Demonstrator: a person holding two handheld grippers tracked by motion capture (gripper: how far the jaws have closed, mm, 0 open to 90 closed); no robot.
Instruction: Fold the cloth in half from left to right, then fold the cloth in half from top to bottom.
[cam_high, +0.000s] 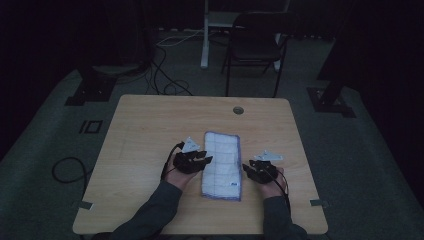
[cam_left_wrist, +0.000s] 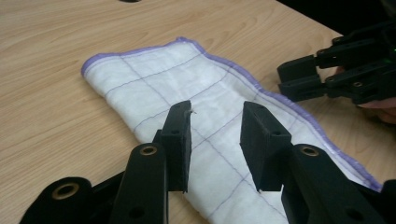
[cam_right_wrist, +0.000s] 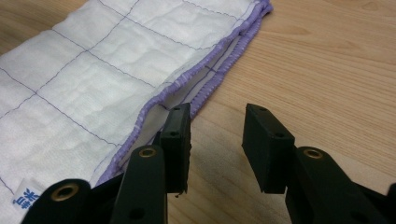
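A folded white cloth (cam_high: 222, 164) with a purple hem and thin grid lines lies lengthwise in the middle of the wooden table (cam_high: 145, 125). My left gripper (cam_high: 207, 160) stands open at the cloth's left edge, its jaws just over the fabric (cam_left_wrist: 187, 88). My right gripper (cam_high: 246, 169) is open beside the cloth's right edge, one jaw by the layered purple hem (cam_right_wrist: 205, 79), nothing between the jaws. In the left gripper view my right gripper (cam_left_wrist: 299, 79) shows across the cloth. A small blue-printed label (cam_right_wrist: 25, 198) sits near the cloth's near corner.
A round cable hole (cam_high: 238, 110) is near the table's far edge. Behind the table stand a dark chair (cam_high: 255, 40) and a white desk leg (cam_high: 204, 35); cables (cam_high: 165, 80) lie on the dim floor. Bare wood spreads left and right of the cloth.
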